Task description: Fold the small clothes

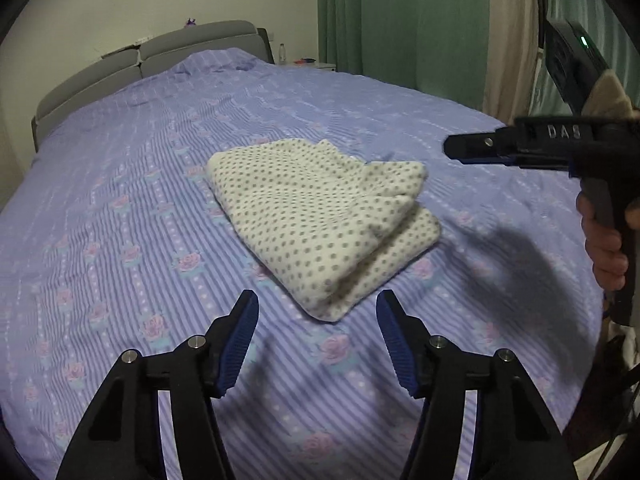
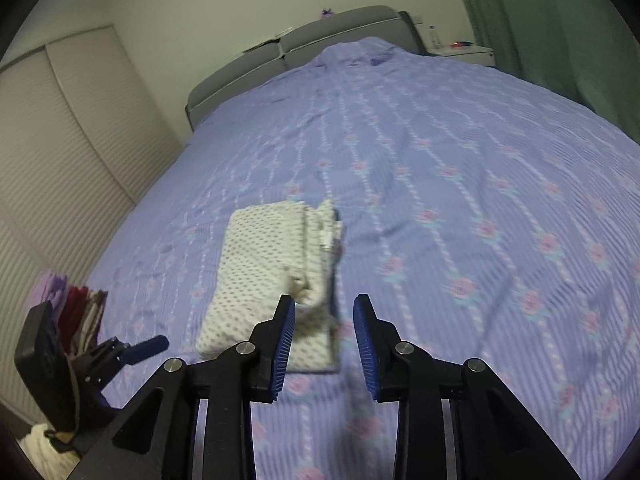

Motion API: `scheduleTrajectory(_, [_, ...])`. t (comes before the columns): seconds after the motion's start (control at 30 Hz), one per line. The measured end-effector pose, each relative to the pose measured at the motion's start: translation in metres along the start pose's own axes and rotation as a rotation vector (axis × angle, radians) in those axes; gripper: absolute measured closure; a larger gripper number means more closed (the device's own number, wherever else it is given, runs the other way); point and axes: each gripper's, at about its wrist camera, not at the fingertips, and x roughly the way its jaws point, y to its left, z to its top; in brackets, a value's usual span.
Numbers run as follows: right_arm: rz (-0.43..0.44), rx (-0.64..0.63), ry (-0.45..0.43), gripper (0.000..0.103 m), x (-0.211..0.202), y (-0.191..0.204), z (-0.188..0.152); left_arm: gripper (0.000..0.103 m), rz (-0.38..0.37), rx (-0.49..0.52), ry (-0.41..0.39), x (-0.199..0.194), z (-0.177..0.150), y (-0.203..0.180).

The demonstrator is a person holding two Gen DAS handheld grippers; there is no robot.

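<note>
A small cream garment with grey dots [image 1: 320,224] lies folded into a thick packet on the purple bedspread [image 1: 120,220]. It also shows in the right wrist view [image 2: 272,280]. My left gripper [image 1: 318,312] is open and empty, hovering just in front of the packet's near corner. My right gripper [image 2: 324,320] is open and empty, above the packet's near right edge. The right gripper also shows from the side in the left wrist view [image 1: 472,150], right of the garment. The left gripper shows at the lower left of the right wrist view [image 2: 148,346].
A grey headboard [image 1: 160,52] stands at the far end of the bed. A white nightstand [image 1: 316,66] with a bottle stands beside green curtains [image 1: 400,20]. A ribbed cupboard [image 2: 60,160] stands left of the bed. Several folded clothes [image 2: 80,304] are stacked at the left bed edge.
</note>
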Motion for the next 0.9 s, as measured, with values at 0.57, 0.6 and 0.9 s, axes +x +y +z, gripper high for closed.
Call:
scheduleTrajectory(0.57, [0.035, 0.108, 0.065, 0.048, 0.036, 0.013, -0.009, 0.052, 0.096, -0.021, 0.005, 0.037, -0.001, 0.003])
scheduleTrajectory(0.6, [0.060, 0.139, 0.072, 0.048, 0.041, 0.010, -0.009, 0.052, 0.109, -0.028, -0.001, 0.037, 0.000, 0.002])
scheduleTrajectory(0.9, [0.063, 0.206, 0.050, 0.050, 0.050, 0.014, -0.010, 0.051, 0.182, -0.095, -0.038, 0.039, 0.004, -0.013])
